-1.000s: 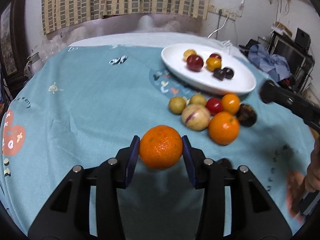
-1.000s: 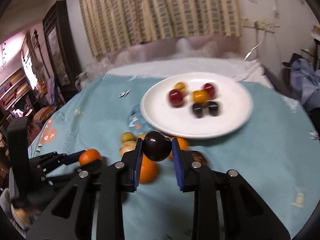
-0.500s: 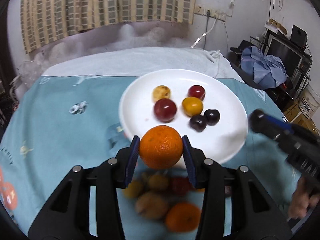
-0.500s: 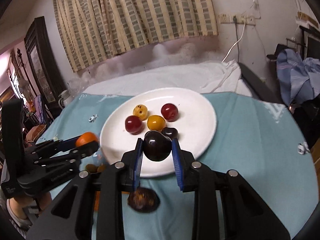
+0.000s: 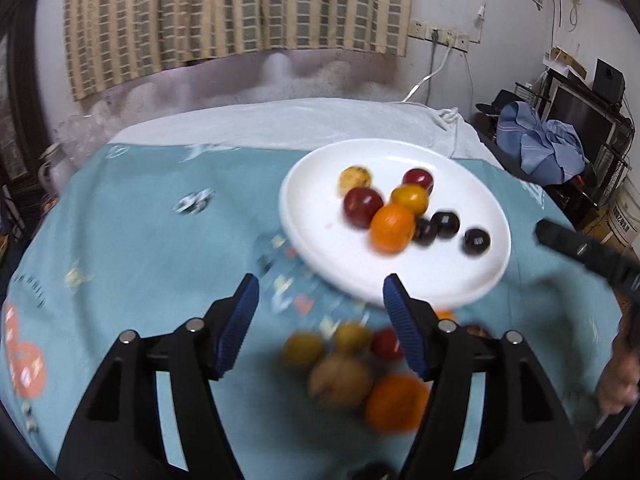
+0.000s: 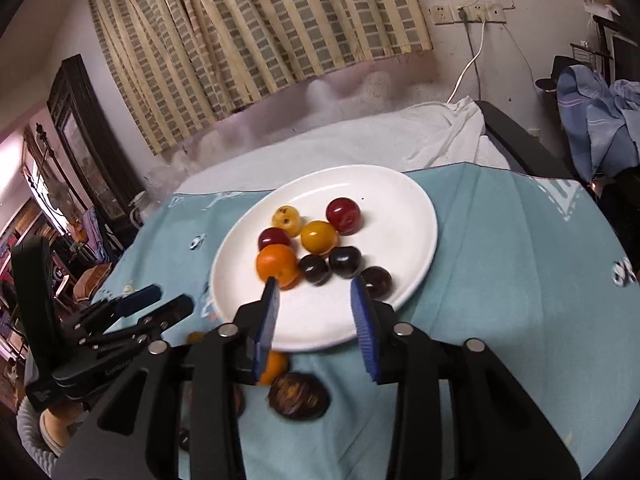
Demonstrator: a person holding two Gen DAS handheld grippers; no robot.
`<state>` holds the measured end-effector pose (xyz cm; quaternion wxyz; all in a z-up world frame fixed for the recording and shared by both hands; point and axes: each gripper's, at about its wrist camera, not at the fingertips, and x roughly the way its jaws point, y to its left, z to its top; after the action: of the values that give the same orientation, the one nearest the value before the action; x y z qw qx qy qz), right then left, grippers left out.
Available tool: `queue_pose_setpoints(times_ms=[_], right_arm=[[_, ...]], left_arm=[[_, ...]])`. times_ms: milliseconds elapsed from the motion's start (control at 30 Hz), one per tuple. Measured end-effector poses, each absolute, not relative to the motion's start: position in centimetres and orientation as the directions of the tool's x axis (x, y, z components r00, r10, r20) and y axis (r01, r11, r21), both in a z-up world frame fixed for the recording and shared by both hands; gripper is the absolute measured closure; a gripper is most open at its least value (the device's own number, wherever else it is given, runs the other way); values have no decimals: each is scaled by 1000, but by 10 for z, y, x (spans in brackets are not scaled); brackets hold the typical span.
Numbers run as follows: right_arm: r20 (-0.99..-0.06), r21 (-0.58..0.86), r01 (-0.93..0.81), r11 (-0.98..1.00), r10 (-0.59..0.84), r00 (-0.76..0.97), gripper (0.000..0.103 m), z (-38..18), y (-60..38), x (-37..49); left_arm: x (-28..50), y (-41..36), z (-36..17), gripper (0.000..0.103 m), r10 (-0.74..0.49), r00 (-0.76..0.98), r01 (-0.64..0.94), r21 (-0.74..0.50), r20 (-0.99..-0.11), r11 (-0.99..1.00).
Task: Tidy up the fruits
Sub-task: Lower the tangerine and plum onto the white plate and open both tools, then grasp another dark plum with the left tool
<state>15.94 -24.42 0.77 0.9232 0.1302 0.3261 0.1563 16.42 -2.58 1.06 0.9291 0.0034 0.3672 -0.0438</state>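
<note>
**Both grippers empty, orange and plum on the plate**

Left gripper [image 5: 320, 292] is spread wide with nothing between its blue pads, hanging over the teal tablecloth [image 5: 132, 248] short of the white plate [image 5: 472, 280]. At its 6 o'clock, blurred, lies the loose fruit: a tan fruit [image 5: 340, 380], an orange [image 5: 396, 402] and small yellow and red ones behind. On the plate, the released orange [image 5: 392, 228] sits touching a red plum [image 5: 362, 207] at its 10 o'clock and a yellow fruit [image 5: 410, 199] at 1 o'clock.

Right gripper [image 6: 316, 294] is likewise parted and empty above the plate's near rim. The dark plum [image 6: 378, 282] rests at the plate's 5 o'clock, near two other dark plums [image 6: 330, 266].
</note>
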Motion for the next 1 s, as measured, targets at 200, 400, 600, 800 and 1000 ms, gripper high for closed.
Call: queue_pose_setpoints(times_ms=[200, 400, 600, 800, 1000], right_arm=[[-536, 376, -189, 907, 380, 754, 40, -2, -250, 110], [-533, 357, -183, 916, 361, 765, 40, -10, -253, 96], [-544, 394, -169, 903, 377, 750, 40, -13, -259, 100], [-548, 376, -175, 910, 371, 750, 40, -12, -258, 99], [-553, 353, -182, 918, 362, 751, 40, -12, -254, 97]], left_arm=[[107, -19, -13, 36, -69, 710, 101, 4, -701, 995], [75, -31, -33, 36, -93, 708, 158, 29, -700, 987], [68, -45, -42, 36, -106, 692, 220, 69, -714, 973], [69, -45, -46, 48, -128, 673, 238, 49, -728, 970], [71, -49, -51, 61, -164, 639, 276, 26, -751, 961]])
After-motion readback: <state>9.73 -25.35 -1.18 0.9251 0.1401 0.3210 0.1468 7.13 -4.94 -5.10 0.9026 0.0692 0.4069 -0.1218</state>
